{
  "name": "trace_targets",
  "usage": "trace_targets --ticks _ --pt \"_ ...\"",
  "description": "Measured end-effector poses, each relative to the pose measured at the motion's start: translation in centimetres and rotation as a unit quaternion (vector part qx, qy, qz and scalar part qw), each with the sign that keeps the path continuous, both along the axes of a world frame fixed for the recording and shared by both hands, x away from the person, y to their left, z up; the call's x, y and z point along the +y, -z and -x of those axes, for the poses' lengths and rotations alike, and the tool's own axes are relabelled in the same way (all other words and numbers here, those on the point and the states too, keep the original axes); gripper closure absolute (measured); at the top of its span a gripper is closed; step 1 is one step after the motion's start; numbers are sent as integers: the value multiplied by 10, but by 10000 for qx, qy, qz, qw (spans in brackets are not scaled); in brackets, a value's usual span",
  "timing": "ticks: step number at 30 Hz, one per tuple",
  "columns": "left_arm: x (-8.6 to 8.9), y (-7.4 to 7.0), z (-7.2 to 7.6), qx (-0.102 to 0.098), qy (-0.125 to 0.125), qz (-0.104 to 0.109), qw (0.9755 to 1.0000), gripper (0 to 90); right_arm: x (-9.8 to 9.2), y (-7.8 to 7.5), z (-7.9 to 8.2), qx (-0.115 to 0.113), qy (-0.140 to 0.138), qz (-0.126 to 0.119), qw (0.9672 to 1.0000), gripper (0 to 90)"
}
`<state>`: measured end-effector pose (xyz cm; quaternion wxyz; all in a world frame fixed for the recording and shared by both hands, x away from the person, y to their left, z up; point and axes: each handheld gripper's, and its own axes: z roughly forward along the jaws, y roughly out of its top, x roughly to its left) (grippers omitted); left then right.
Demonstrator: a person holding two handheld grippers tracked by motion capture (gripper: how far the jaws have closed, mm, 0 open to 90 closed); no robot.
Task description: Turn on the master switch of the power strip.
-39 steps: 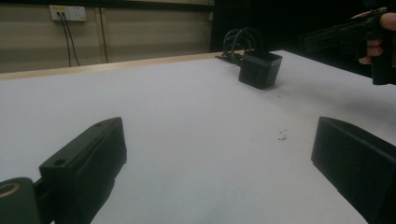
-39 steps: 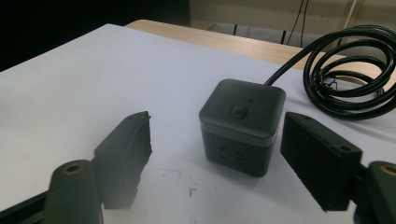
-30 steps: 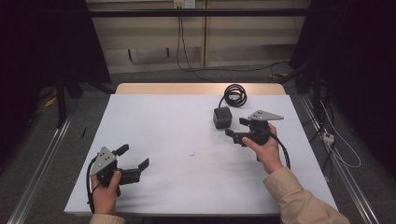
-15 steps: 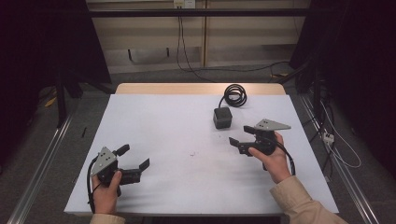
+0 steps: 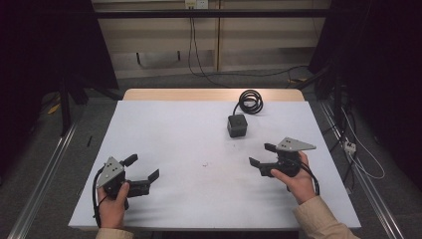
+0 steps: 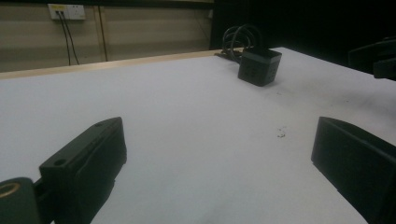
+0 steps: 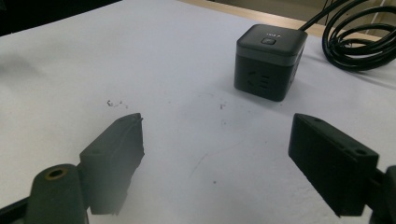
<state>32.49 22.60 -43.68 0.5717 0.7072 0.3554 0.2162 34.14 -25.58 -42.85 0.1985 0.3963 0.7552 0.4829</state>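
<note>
Now sits near the black power cube (image 5: 237,125), on the counter (image 5: 169,129) by its coiled cord (image 5: 250,101). Right hand-held gripper (image 5: 263,158) wide apart, grasping nothing. Left hand-held gripper (image 5: 143,169) released too, well apart from the cube. Best to line both jaws around the cube's flat sides, then squeeze gently.

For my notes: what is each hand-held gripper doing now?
Left hand-held gripper: open, holding nothing.
Right hand-held gripper: open, holding nothing.

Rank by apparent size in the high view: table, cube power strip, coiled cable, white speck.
1. Table, by far the largest.
2-3. Coiled cable and cube power strip look about alike; no firm ranking.
4. White speck, smallest.
</note>
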Motion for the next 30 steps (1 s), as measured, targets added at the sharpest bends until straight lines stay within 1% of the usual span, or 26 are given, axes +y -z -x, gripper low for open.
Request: trace_targets --ticks 8,14,20,23,30 --pt "1 0 1 1 -23 0 10000 29 -7 7 12 9 32 -80 10000 176" --pt "1 0 1 -8 -36 0 10000 30 -13 11 20 -24 37 -55 10000 175" --pt "2 0 1 4 -57 27 10000 30 -18 14 28 -6 62 -80 9999 176" --pt "2 0 1 -2 -42 -4 10000 30 -20 16 30 46 82 -162 9998 176" --pt "3 0 2 2 -60 -21 10000 30 -24 19 34 13 72 -107 9999 177"
